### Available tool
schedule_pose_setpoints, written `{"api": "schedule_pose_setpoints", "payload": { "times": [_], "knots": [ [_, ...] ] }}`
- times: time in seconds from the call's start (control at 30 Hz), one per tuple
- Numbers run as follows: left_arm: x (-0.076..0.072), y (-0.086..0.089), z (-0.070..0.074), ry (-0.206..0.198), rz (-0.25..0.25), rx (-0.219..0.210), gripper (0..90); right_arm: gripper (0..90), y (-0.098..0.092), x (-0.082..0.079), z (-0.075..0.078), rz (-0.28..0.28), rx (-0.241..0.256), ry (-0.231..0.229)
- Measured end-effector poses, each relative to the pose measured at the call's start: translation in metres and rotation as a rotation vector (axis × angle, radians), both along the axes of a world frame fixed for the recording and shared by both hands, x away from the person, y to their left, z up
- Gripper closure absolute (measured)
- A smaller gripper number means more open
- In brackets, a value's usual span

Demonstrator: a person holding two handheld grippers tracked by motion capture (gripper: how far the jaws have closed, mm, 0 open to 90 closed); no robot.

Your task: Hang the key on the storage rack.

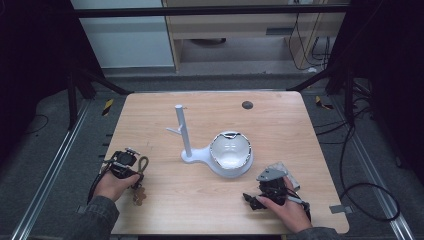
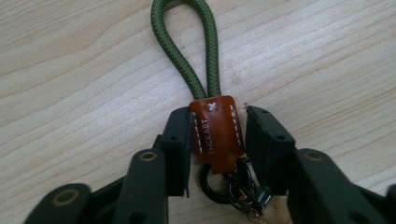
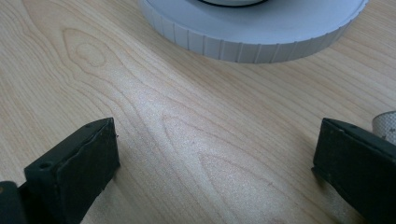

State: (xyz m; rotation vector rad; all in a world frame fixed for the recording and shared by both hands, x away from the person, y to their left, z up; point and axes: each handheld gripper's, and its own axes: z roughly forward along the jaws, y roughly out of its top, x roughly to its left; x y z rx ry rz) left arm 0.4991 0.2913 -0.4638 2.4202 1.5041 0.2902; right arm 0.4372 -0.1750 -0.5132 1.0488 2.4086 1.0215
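Note:
A keychain lies on the wooden table [image 1: 280, 125]: an olive-green rope loop [image 2: 187, 46], a brown leather tab [image 2: 217, 133] and dark metal rings [image 2: 233, 186]. My left gripper [image 2: 217, 135] has its jaws pressed close on either side of the tab, with only a sliver of gap at the right jaw. From above, the left gripper [image 1: 135, 177] sits at the table's left front, with the loop [image 1: 144, 164] sticking out beyond it. My right gripper [image 3: 215, 154] stands wide open on bare wood, nothing between its jaws. It is at the right front [image 1: 250, 200].
A white stand with an upright post [image 1: 182, 132] and a shiny bowl [image 1: 230, 150] sits mid-table; its ribbed white base [image 3: 252, 32] lies just ahead of the right gripper. A pale packet [image 1: 281, 169] rests by the right hand. A dark round spot [image 1: 247, 105] marks the far side.

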Motion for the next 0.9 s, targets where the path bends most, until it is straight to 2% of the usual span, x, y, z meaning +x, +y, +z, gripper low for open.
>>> {"api": "schedule_pose_setpoints", "payload": {
  "times": [0.23,0.43,0.6,0.7,0.77,0.9],
  "knots": [
    [-0.001,0.0,0.001,-0.003,-0.024,0.015,65.1,0.2,0.0,0.0,0.0,0.0,0.0,0.0],
    [-0.005,0.0,0.007,-0.026,-0.041,0.001,66.0,0.2,0.0,0.0,0.0,0.001,-0.001,-0.001],
    [-0.013,0.003,0.013,-0.081,-0.046,-0.041,66.3,0.2,0.0,0.0,0.0,0.0,-0.001,-0.001],
    [-0.02,0.005,0.018,-0.133,-0.057,-0.058,66.4,0.2,0.0,0.0,0.0,0.001,-0.002,-0.002],
    [-0.027,0.007,0.021,-0.175,-0.065,-0.097,66.4,0.2,0.0,0.0,0.0,0.0,-0.001,0.0],
    [-0.034,0.007,0.025,-0.223,-0.091,-0.109,66.4,0.2,0.0,0.0,0.0,0.0,-0.001,0.0]
  ]
}}
